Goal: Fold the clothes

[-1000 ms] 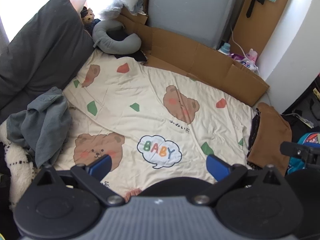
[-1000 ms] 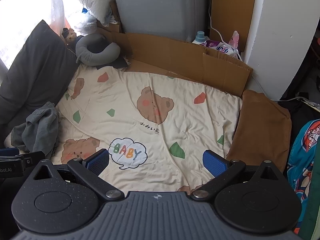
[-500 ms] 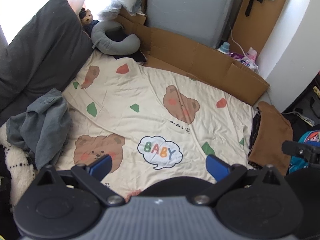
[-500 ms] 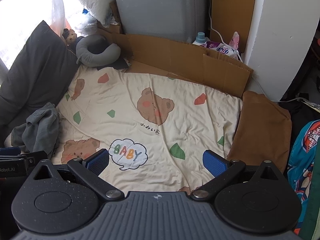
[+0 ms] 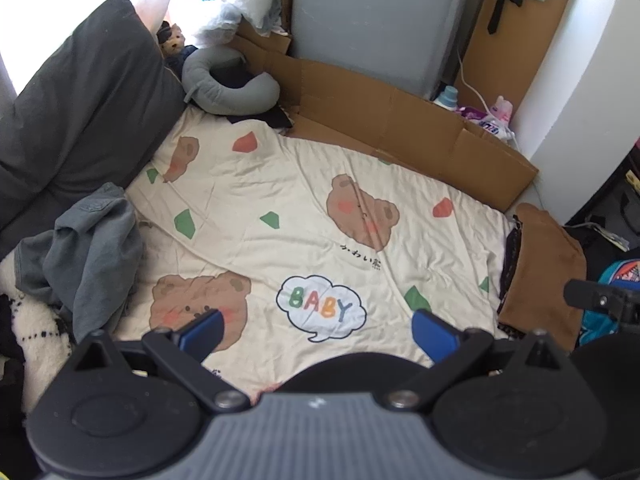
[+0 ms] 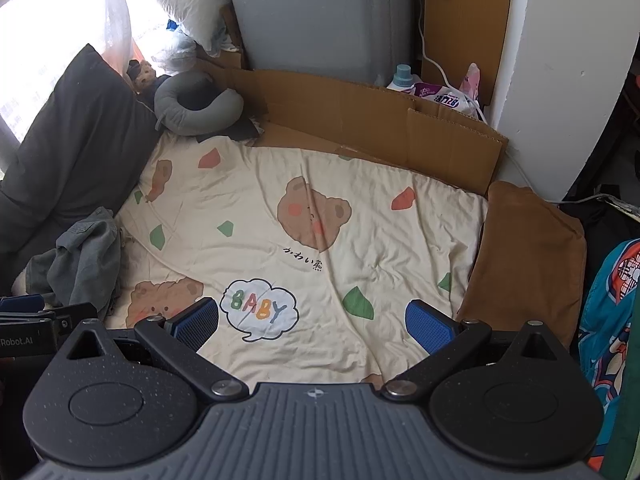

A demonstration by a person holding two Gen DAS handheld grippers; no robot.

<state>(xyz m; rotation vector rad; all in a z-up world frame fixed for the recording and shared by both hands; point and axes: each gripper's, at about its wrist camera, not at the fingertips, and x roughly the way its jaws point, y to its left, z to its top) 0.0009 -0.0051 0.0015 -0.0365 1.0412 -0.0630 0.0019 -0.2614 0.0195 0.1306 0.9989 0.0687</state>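
Note:
A crumpled grey-green garment [image 5: 86,256] [image 6: 80,262] lies in a heap at the left edge of the bed. A brown folded garment [image 5: 540,268] [image 6: 528,256] rests at the bed's right edge, over something dark with a pattern [image 5: 510,256]. My left gripper [image 5: 318,334] hovers open above the near part of the cream bear-print sheet [image 5: 304,200], holding nothing. My right gripper [image 6: 312,322] is likewise open and empty over the same sheet [image 6: 360,232]. Each gripper's side shows at the edge of the other's view.
A dark grey pillow [image 5: 76,108] leans at the left. A grey neck pillow [image 5: 228,88] and a small plush toy [image 5: 172,38] sit at the head. Flattened cardboard [image 5: 400,120] lines the far side before a grey cabinet [image 5: 380,20]. Colourful cloth [image 6: 612,312] hangs at right.
Both grippers stay open and nearly still; the views shift only slightly, with the left one drifting a touch toward the bed.

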